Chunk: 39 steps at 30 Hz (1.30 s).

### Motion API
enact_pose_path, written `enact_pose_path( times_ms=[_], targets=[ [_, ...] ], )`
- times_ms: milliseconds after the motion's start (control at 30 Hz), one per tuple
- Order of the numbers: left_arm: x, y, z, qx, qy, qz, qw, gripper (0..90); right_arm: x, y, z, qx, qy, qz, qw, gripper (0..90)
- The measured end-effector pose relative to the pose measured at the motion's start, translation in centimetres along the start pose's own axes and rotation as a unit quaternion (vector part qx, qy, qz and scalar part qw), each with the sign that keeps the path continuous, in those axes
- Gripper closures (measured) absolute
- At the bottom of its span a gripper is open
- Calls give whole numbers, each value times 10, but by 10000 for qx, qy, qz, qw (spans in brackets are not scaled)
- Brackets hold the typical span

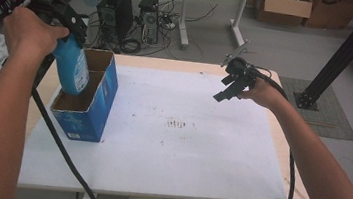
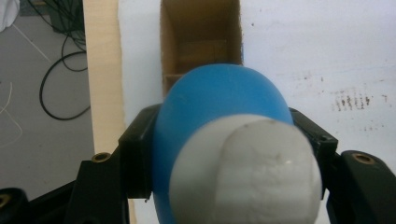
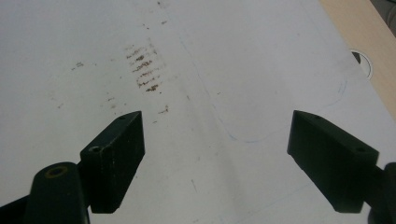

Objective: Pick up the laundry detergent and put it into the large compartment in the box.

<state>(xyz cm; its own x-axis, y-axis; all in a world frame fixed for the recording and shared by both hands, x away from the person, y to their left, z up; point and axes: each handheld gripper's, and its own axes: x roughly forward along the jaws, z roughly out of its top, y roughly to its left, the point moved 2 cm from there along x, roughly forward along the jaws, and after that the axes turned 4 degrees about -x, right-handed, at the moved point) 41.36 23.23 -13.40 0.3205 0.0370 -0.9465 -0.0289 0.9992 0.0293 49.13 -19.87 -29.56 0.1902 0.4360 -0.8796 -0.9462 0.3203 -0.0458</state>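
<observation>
A blue bottle (image 1: 73,65) with a white cap (image 2: 245,170) hangs bottom-down from my left gripper (image 1: 64,29), which is shut on it near its neck. Its lower end dips into the near compartment of an open blue carton (image 1: 94,105) standing at the table's left. In the left gripper view the bottle (image 2: 219,100) sits between the black jaws, above the carton's brown inside (image 2: 201,42). My right gripper (image 1: 227,89) is held above the table's far right part, open, with nothing between its jaws (image 3: 215,154).
The table is covered with a white sheet (image 1: 198,157) bearing brown smudges (image 1: 177,124) near its middle. A computer tower (image 1: 116,12), cables and cardboard boxes (image 1: 281,7) lie on the floor beyond. A black post (image 1: 343,53) stands at the right.
</observation>
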Motion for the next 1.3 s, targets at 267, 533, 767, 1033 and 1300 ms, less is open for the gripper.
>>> enact_pose_path(
  times_ms=[267,533,767,1033,1300],
  targets=[
    [28,6,-6,33,150,-51,9999,380,1,1,-1,30,31,-5,10000,187],
    [55,7,-15,71,210,-91,9997,380,1,1,-1,34,33,-16,10000,187],
    [78,7,-22,145,227,-113,9996,380,1,2,-1,57,29,-14,10000,187],
    [105,9,-31,164,211,-122,9996,380,1,1,-4,81,60,-18,9999,187],
    [128,7,-37,112,290,-160,9994,380,3,2,-4,77,63,-5,9999,187]
  ],
)
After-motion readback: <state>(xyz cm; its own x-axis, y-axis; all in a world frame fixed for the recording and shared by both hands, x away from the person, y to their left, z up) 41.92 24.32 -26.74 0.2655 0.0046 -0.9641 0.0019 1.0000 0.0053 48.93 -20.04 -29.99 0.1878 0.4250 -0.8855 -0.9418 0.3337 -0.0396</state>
